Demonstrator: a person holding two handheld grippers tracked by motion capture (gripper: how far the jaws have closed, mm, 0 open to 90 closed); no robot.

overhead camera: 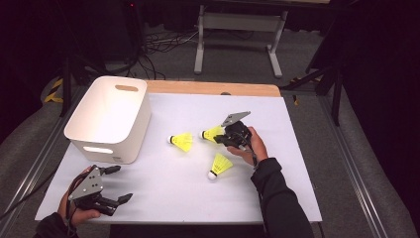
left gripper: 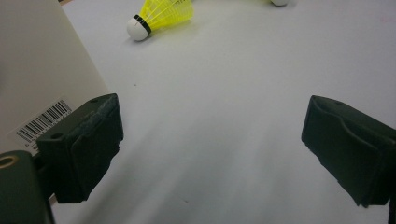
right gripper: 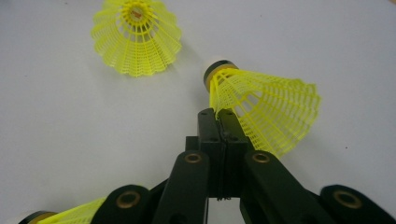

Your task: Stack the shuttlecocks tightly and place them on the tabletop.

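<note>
Three yellow shuttlecocks with white corks lie on the white table top. My right gripper is shut, its tips pressed against the near side of one shuttlecock, which lies on its side; nothing shows between the jaws. A second shuttlecock lies just left of it, its open skirt facing me in the right gripper view. The third rests nearer the person, its cork end at the corner. My left gripper stands wide open over bare table at the front left, holding nothing.
A white plastic bin with handle slots stands at the back left; its wall with a barcode label is close beside my left jaw. The table's front edge runs just below the left hand. A metal frame stands beyond the table.
</note>
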